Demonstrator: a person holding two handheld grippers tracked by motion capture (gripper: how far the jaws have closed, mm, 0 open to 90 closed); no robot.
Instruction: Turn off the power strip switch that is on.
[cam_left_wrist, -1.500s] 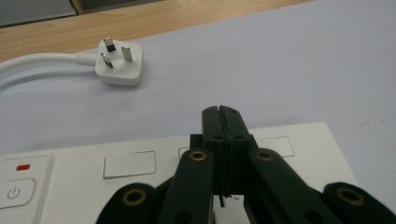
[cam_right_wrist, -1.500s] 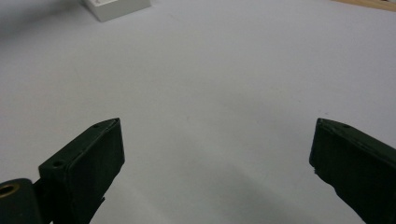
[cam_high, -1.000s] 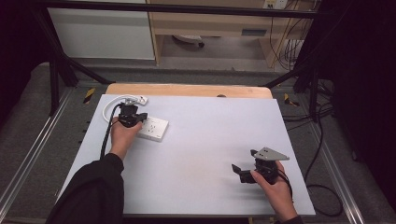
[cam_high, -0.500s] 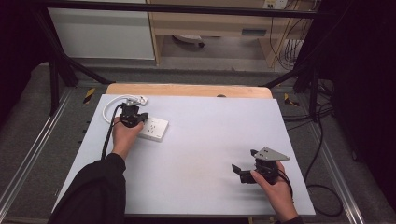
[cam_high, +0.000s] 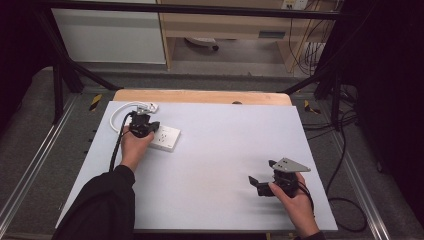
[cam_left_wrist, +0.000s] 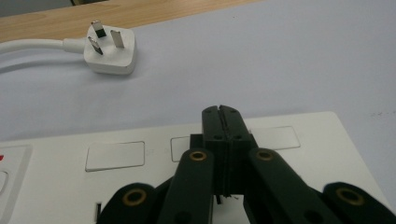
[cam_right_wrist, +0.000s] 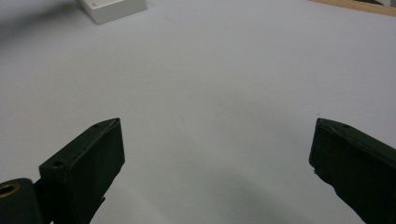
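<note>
A white socket block (cam_high: 168, 139) lies at the table's back left. My left gripper (cam_high: 148, 126) rests at its left end. In the left gripper view the jaws are shut together with nothing between them, and the left gripper (cam_left_wrist: 222, 112) points down at the socket block's (cam_left_wrist: 56, 186) flat face. A white three-pin plug (cam_left_wrist: 110, 51) lies pins-up just beyond the block, its white cable (cam_left_wrist: 28, 46) running off to the left. My right gripper (cam_high: 262, 181) sits low at the front right over bare table. In its own view the right gripper (cam_right_wrist: 217, 123) stands wide open and empty.
The white tabletop (cam_high: 220, 145) has a wooden strip (cam_high: 200, 96) along its far edge. The plug's cable (cam_high: 120, 112) loops at the back left corner. Metal frame rails and loose cables (cam_high: 340, 150) run beside the table on the floor.
</note>
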